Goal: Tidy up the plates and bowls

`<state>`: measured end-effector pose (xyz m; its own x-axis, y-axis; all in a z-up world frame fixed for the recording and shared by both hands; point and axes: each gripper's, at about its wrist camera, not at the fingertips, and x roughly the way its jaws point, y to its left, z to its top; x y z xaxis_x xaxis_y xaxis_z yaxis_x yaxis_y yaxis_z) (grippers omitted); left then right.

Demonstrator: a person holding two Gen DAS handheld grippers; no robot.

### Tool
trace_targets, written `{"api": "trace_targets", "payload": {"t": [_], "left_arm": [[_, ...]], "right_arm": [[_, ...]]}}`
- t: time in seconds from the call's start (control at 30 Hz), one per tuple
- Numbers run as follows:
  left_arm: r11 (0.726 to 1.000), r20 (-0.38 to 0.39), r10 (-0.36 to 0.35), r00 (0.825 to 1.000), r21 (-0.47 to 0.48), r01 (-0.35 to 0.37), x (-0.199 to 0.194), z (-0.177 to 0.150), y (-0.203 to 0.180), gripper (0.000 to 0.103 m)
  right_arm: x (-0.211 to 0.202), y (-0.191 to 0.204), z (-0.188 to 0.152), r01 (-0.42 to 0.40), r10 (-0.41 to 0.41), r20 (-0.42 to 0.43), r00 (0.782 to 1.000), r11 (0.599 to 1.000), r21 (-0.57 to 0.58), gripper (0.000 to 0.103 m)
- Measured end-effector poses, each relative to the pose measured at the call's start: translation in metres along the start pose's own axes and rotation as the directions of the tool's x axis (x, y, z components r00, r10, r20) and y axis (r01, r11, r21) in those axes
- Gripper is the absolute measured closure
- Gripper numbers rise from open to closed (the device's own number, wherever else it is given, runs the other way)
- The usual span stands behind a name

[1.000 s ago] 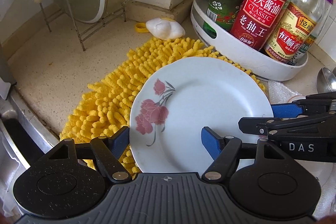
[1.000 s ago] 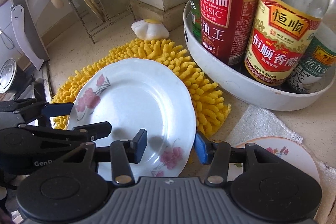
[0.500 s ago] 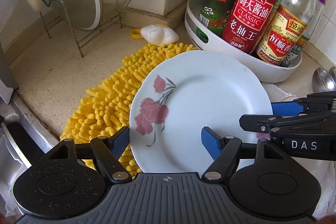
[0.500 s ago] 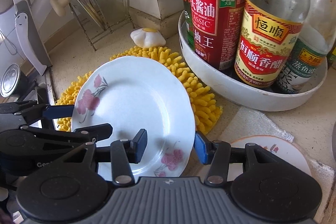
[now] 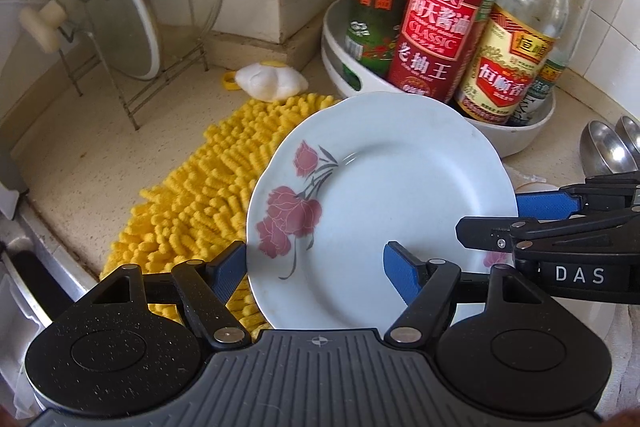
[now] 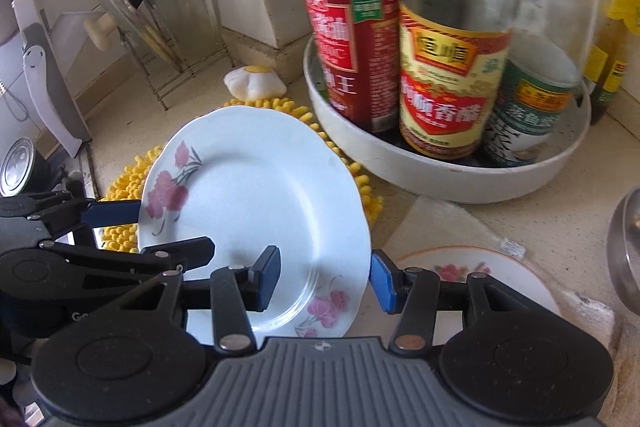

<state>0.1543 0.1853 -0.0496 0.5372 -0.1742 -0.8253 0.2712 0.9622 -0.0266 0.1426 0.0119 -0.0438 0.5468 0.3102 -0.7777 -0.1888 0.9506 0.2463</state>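
A white plate with pink flowers (image 5: 384,195) is lifted and tilted above the yellow mat (image 5: 208,179). My left gripper (image 5: 314,267) straddles its left rim, one blue finger under and one over it. My right gripper (image 6: 324,281) straddles the opposite rim of the plate (image 6: 256,195) the same way. Both sets of jaws stand wide, and the plate rides between the two. A second flowered plate (image 6: 480,275) lies on the counter to the right, below my right gripper.
A white round tray (image 5: 516,139) with several sauce bottles (image 5: 436,15) stands close behind the plate. A wire rack with a glass lid (image 5: 96,3) is at the back left. An egg-shaped toy (image 5: 268,81) lies by the mat. Metal spoons (image 5: 604,151) lie at right.
Both grippers have risen with the plate, which now sits higher and closer to the bottle tray. The jaws hold the same spread.
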Motion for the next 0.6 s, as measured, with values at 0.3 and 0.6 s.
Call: {"api": "trace_targets", "payload": {"t": [0.3,0.6], "left_arm": [[0.998,-0.013,-0.026,1.000,0.057,0.027,0.007,0.003,-0.029,0.024],[0.991,-0.028,-0.063,0.998,0.115,0.066,0.008,0.000,-0.059,0.024]], "right_arm": [[-0.012,-0.026,-0.007,0.023,-0.023,0.001,1.000,0.998,0.050,0.047],[-0.033,-0.053,-0.026,0.048,-0.048,-0.005,0.999,0.993,0.107,0.047]]}}
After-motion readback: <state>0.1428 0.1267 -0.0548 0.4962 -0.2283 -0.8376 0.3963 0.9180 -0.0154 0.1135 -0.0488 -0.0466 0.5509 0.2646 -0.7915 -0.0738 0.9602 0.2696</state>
